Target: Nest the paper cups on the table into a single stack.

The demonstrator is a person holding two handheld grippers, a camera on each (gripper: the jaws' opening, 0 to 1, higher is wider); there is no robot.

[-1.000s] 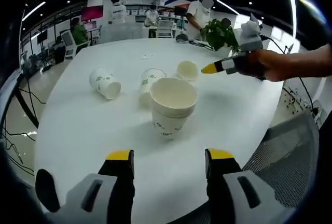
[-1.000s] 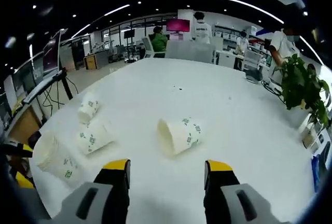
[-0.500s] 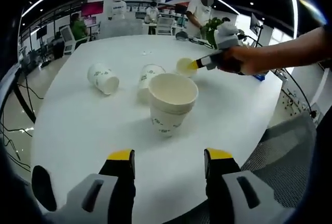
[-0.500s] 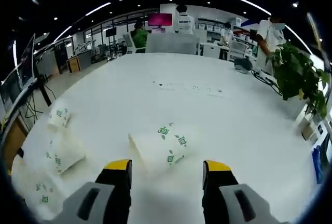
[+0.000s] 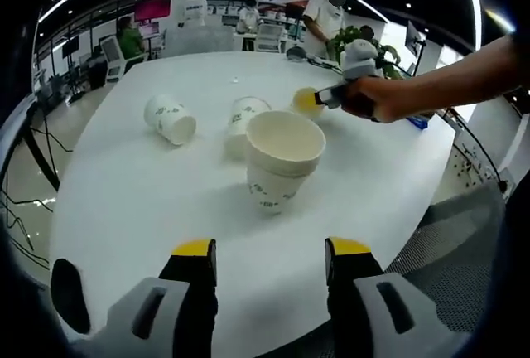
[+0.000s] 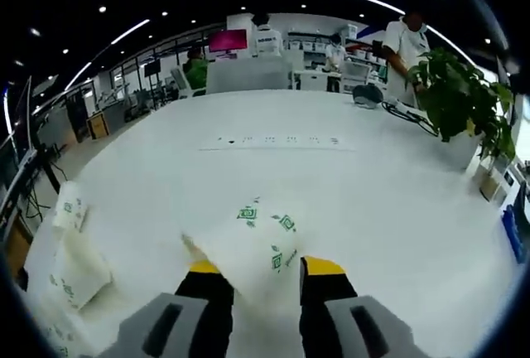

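A round white table (image 5: 124, 209) is seen in both views. In the left gripper view, the left gripper (image 5: 269, 263) is held low over the near edge of the table, with its yellow-tipped fingers (image 5: 195, 252) spread apart and nothing between them. Just ahead of it, an upright stack of nested cups (image 5: 284, 159) stands on the table, mouth up, green print on its side. Directly behind the stack, a lying cup (image 5: 243, 122) is seen on its side, close to or touching the stack; contact cannot be judged. Further left, well apart from the stack, a second lying cup (image 5: 171, 118) rests on its side with its mouth towards the camera.

At the right of the same view, a person's hand (image 5: 377, 97) is seen holding the right gripper (image 5: 317, 101), whose yellow tip meets a far cup (image 5: 303, 101) behind the stack.

In the right gripper view, the right gripper (image 6: 259, 268) is seen with its fingers (image 6: 321, 268) closed in on either side of a sideways printed cup (image 6: 257, 246), which is pinched between them; the cup appears blurred and its mouth points to the left. Two more cups (image 6: 74, 242) are seen lying at the left edge of the table. A potted plant (image 6: 464, 105) stands at the far right of the table, and people at desks are seen in the background.
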